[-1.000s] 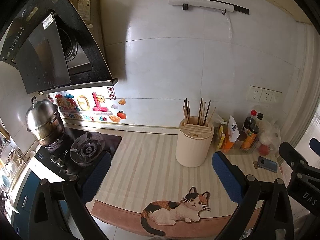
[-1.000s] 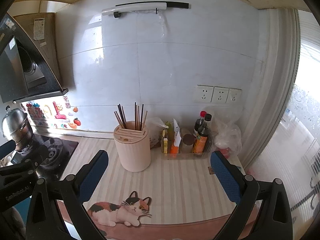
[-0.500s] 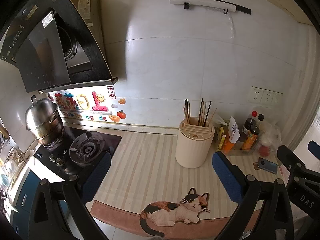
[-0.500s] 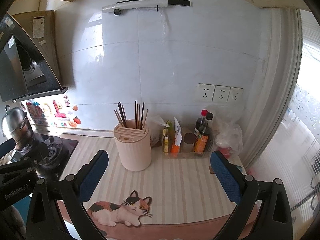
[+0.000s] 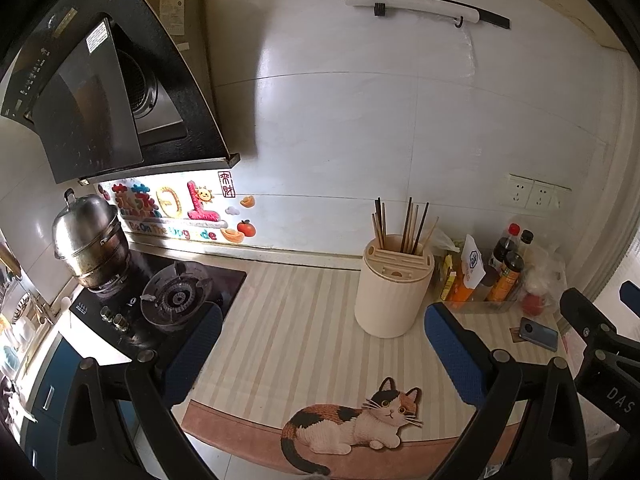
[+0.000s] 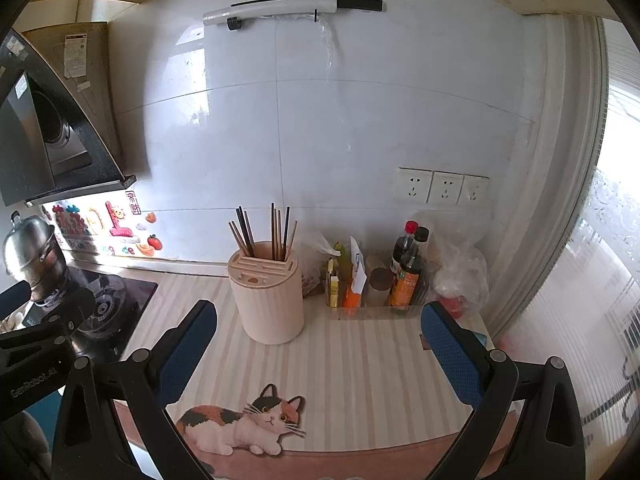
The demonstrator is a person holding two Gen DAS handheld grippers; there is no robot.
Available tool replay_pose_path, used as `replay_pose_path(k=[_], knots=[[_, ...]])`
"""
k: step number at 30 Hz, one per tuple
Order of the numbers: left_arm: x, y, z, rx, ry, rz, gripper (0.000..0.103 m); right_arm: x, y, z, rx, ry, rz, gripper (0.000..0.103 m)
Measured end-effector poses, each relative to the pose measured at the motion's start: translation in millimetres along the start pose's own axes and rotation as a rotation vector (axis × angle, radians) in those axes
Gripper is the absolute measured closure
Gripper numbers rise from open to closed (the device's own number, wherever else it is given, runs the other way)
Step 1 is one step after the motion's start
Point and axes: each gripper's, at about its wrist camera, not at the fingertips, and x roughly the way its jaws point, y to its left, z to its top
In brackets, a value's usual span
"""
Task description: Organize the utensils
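Dark and tan chopsticks (image 5: pixel 404 222) upright in a beige holder (image 6: pixel 267 292) on the striped mat (image 6: pixel 360 364), near the back wall. Left of it a stove (image 5: pixel 168 300); right, bottles (image 6: pixel 408 270). Left gripper (image 5: pixel 320 356) and right gripper (image 6: pixel 320 354) both spread wide, empty, held above the mat's front edge.

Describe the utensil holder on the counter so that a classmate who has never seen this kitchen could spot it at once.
Start at the striped counter mat below the white tiled wall, between the gas stove and the tray of sauce bottles. Near the mat's back edge stands the utensil holder, a tall cream cylinder with a slotted top. It alone has dark and pale chopsticks poking upright from it.
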Motion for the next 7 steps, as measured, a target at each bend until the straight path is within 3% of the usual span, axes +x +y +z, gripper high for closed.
replay_pose_path(k=[7], knots=[[2.6, 1.0, 1.4, -0.005, -0.001, -0.006, 0.0, 1.3, 4.0, 3.0, -0.002, -0.003, 0.001, 0.0]])
